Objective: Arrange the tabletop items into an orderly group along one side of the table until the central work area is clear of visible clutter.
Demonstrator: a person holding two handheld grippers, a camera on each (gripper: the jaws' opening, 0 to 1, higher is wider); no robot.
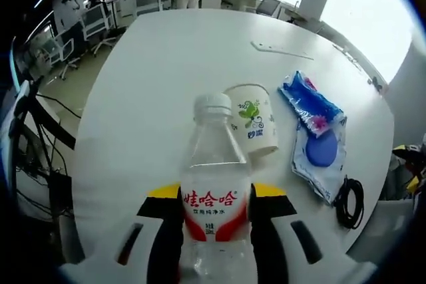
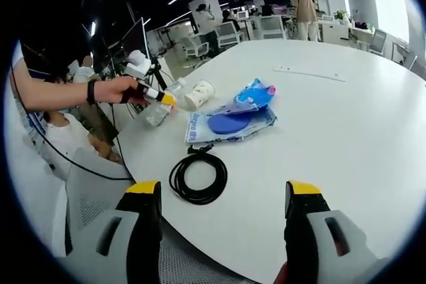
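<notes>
Standing between left tongs [image 1: 217, 199]: water bottle [image 1: 214, 212].

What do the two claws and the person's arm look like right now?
Left claw: white body, black inner faces, yellow tips, a dark slot in each jaw. Right claw: the same white body, black jaws with yellow tips, slotted sides. The person's hand wears a dark wristband; the forearm is bare, no sleeve visible.
</notes>
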